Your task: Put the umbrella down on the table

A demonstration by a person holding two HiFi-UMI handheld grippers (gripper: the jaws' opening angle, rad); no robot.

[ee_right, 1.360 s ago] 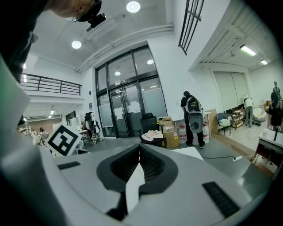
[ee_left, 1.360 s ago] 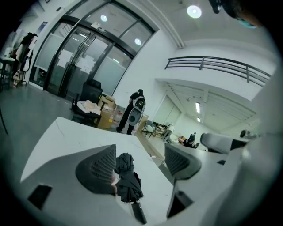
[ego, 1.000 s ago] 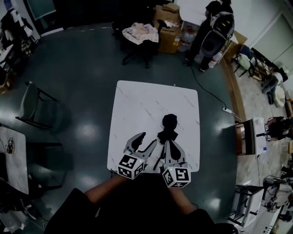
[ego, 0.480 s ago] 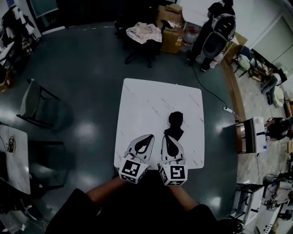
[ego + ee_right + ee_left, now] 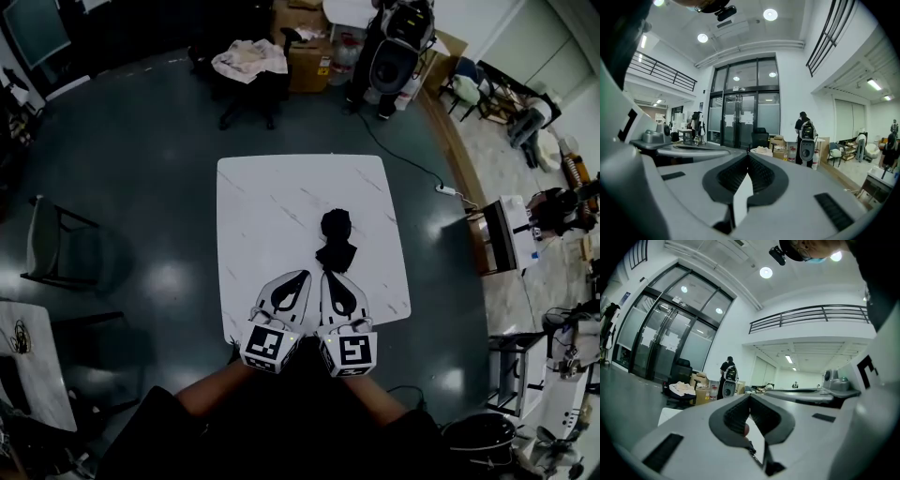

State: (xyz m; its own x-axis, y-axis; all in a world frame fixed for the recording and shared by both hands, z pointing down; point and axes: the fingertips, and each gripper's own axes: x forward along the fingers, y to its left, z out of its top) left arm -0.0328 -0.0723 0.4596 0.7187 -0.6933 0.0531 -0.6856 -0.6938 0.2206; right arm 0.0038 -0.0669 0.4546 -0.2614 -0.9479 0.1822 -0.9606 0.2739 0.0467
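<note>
- White marble-patterned table (image 5: 272, 187) is set on a dark, glossy floor (image 5: 141, 159), and the umbrella (image 5: 335, 241) is seen lying on it, folded into a short black bundle slightly right of the table's middle.
- The umbrella is gripped by neither tool; its near end is found just beyond the tip of the right gripper (image 5: 331, 277), and whether the two touch cannot be told from the head view.
- The right gripper is clenched. In the right gripper view its jaws (image 5: 748, 157) are seen pressed together at the tips with nothing between them, only a sliver of white tabletop showing through the gap lower down.
- The left gripper (image 5: 298, 278) is held just beside the right one, over the near part of the table, and its jaws (image 5: 750, 397) are likewise closed tip to tip and empty.
- Both tools are carried by the person's bare forearms (image 5: 220, 398) at the near table edge.
- Beyond the far edge, a dark chair draped with pale cloth (image 5: 248, 61) and cardboard boxes (image 5: 305, 56) are placed, with a standing person (image 5: 394, 47) next to them.
- A cable with a power strip (image 5: 446, 190) is laid on the floor to the table's right, and an empty chair (image 5: 56, 244) is set well to its left.
- Tall glass doors (image 5: 740, 117) are shown at the end of the room.
</note>
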